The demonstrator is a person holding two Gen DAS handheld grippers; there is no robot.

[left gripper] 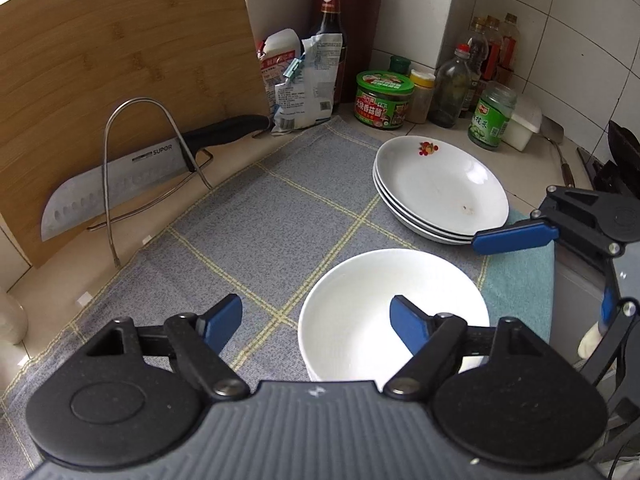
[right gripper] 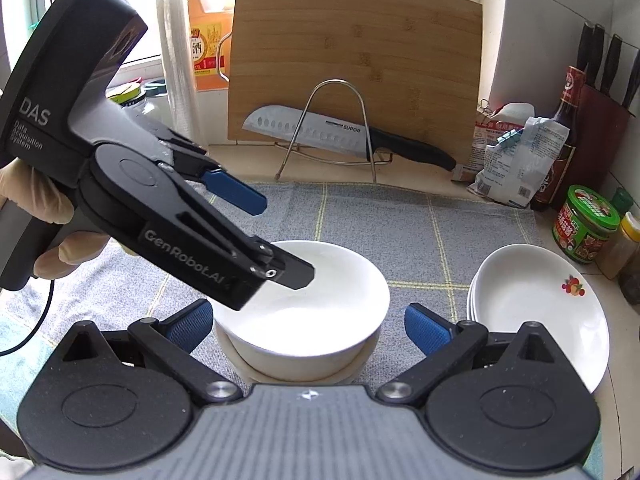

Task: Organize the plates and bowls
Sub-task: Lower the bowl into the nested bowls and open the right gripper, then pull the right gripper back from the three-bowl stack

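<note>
Two white bowls (right gripper: 304,312) sit nested on the grey checked cloth (left gripper: 256,216), straight ahead of the right gripper (right gripper: 308,326), whose blue pads are spread wide to either side of the stack without touching it. The left gripper (left gripper: 316,322) reaches in from that side, jaws parted, one finger (right gripper: 292,270) over the top bowl's hollow and the other outside its rim; no pad presses the bowl. Just to the right of the bowls, three shallow plates (left gripper: 440,188) are stacked, a fruit print on the top one.

Counter (left gripper: 432,128) under checked cloth (left gripper: 256,216)
</note>
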